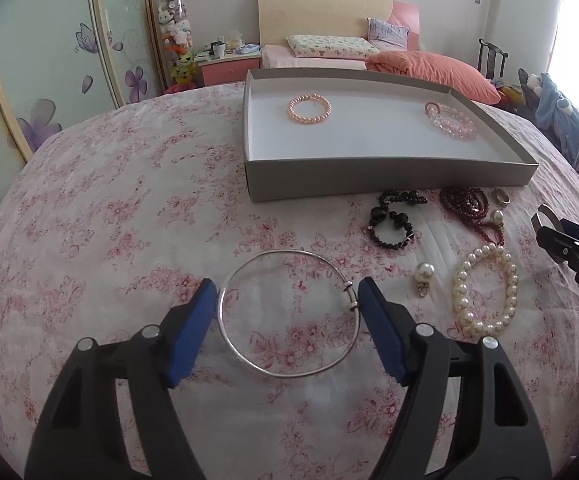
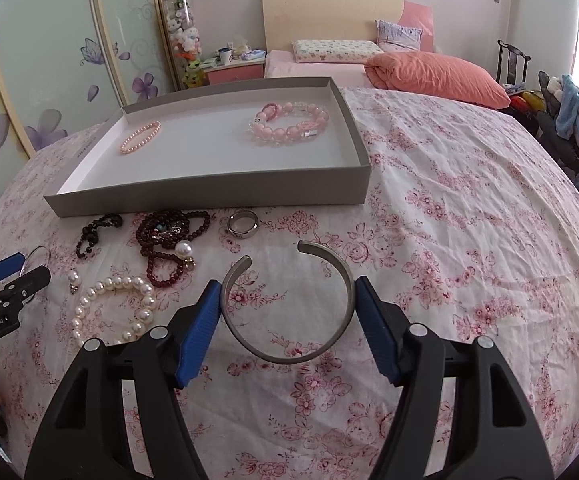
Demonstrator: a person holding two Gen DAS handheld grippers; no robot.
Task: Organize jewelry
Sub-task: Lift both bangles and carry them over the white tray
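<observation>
Where everything lies: on a flowered cloth (image 1: 109,200) that covers the whole near surface.
Box (image 1: 369,178): grey, shallow and lidless, it stands on the far part of the cloth, just beyond the loose jewelry.
Left tongs (image 1: 286,284): they point down at the cloth and are clenched on the thin silver bangle, one blue pad against each side of the hoop.
Right tongs (image 2: 287,282): they grasp the grey cuff the same way, a pad pressing each side. Whether either piece is lifted off the cloth, I cannot tell.
Thin silver bangle (image 1: 289,376): a closed hoop with its small clasp next to the right pad.
Grey cuff (image 2: 289,358): a broad band whose gap faces the box.
Pink bead bracelets (image 2: 289,130): chunky, bunched at the right of the box floor.
Peach bead bracelet (image 1: 291,110): alone at the left of the box floor, well apart from the pink ones.
Pearl bracelet (image 1: 459,292): on the cloth between the two tongs.
Dark red beads (image 1: 465,200): heaped just in front of the box.
Black beads (image 1: 403,199): beside the red ones.
Ring (image 2: 241,235): steel-coloured, near the box wall.
Pearl drop (image 1: 425,270): just beside the pearl bracelet.
</observation>
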